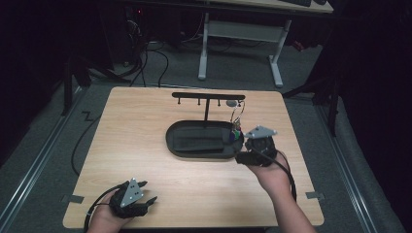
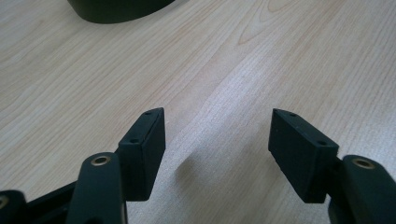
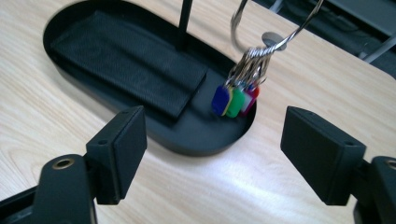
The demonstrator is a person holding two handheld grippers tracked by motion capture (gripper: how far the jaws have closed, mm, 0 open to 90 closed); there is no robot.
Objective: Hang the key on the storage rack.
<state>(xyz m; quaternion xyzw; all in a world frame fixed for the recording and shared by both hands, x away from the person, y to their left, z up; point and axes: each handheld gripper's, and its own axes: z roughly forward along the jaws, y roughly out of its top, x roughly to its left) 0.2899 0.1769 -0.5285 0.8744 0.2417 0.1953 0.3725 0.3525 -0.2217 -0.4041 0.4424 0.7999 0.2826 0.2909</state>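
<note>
the right gripper (image 1: pixel 241 158), held in the person's right hand (image 1: pixel 273 175), sat in the high view just off the right end of the black oval tray (image 1: pixel 175 145), its grey three-cornered plate uppermost. a bunch of keys (image 1: pixel 236 132) with coloured tags hung by a wire ring from the right end of the black t-shaped rack (image 1: pixel 208 96) that rose out of the tray, the tags dangling over the tray's right end, near that gripper. the left gripper (image 1: pixel 151 200) lay low at the near left corner of the wooden table (image 1: pixel 136 121), well apart from the tray, with the left hand (image 1: pixel 104 219) behind it. in the left gripper view, the left gripper (image 2: pixel 217 140) stood with its jaws wide and nothing but bare wood between them; the tray's rim (image 2: pixel 116 14) showed at the top edge. in the right gripper view, the right gripper (image 3: pixel 215 135) had its jaws spread wide and empty, with the keys (image 3: pixel 236 99) beyond them and untouched: blue, green and red tags side by side, hanging from the ring above the tray's end. a dark mat (image 3: pixel 126 60) lay flat inside the tray (image 3: pixel 196 140), and the rack's post (image 3: pixel 183 23) rose behind it.
</note>
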